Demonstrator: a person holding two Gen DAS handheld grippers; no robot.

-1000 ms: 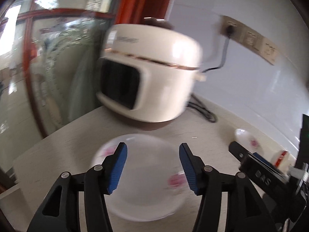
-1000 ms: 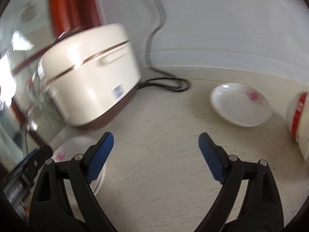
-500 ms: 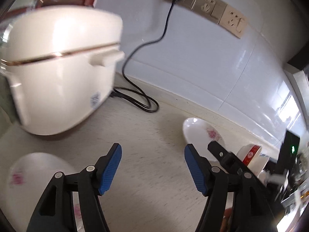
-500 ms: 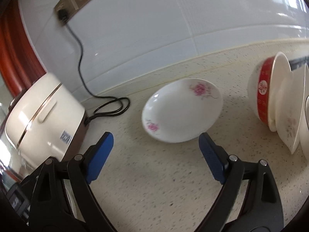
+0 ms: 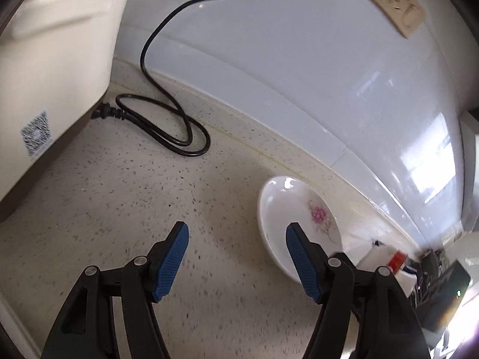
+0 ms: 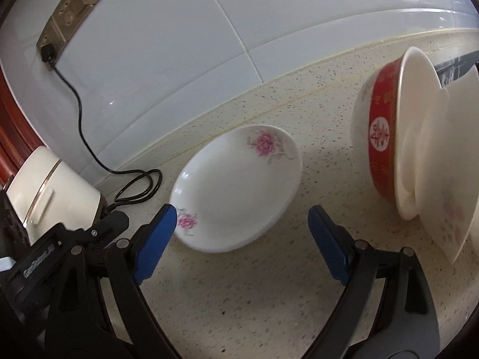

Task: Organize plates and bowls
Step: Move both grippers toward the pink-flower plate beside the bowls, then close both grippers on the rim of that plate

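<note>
A white plate with pink flowers (image 6: 236, 188) lies on the speckled counter near the wall; it also shows in the left wrist view (image 5: 296, 221). My right gripper (image 6: 239, 227) is open and empty, its fingers just short of the plate's near rim. My left gripper (image 5: 236, 239) is open and empty over bare counter, the plate behind its right finger. A red-banded bowl (image 6: 386, 137) stands on edge at the right, with white dishes (image 6: 449, 149) leaning against it.
A cream rice cooker (image 5: 45, 68) stands at the left, also seen in the right wrist view (image 6: 51, 191). Its black cord (image 5: 167, 125) coils on the counter and runs up to a wall socket (image 6: 57, 30). The tiled wall backs the counter.
Both grippers swung right, away from the rice cooker and a first flowered plate. The second plate and the red-banded bowl are now closer. Both grippers stayed open.
</note>
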